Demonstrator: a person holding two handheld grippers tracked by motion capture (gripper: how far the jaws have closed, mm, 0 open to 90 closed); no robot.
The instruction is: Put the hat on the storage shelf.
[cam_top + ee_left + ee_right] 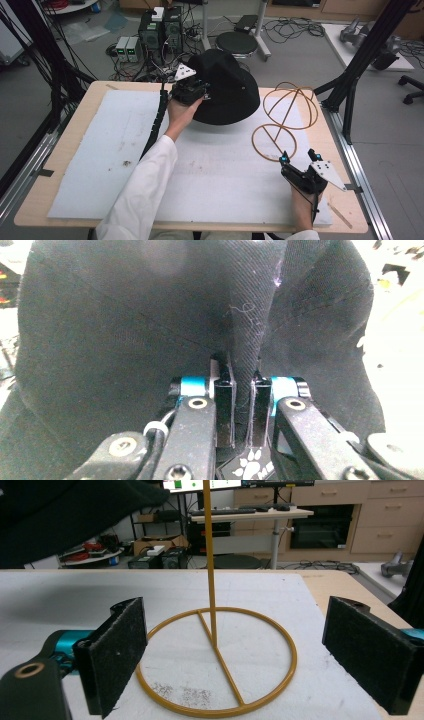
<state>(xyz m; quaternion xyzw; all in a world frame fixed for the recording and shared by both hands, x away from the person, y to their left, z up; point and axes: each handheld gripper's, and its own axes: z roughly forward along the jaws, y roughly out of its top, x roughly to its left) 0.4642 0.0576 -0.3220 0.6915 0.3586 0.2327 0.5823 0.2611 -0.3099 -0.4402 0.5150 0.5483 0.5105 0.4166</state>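
One black hat — brim pinched in left gripper — beside wire stand.

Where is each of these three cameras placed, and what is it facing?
High view: above the table's near edge, looking forward and down; both forearms, left gripper, right gripper.
Left gripper view: rides that gripper, jaws pinching the black fabric hat.
Right gripper view: rides that gripper, open jaws facing the golden wire stand.
Shared: high and right views both show hat and stand.
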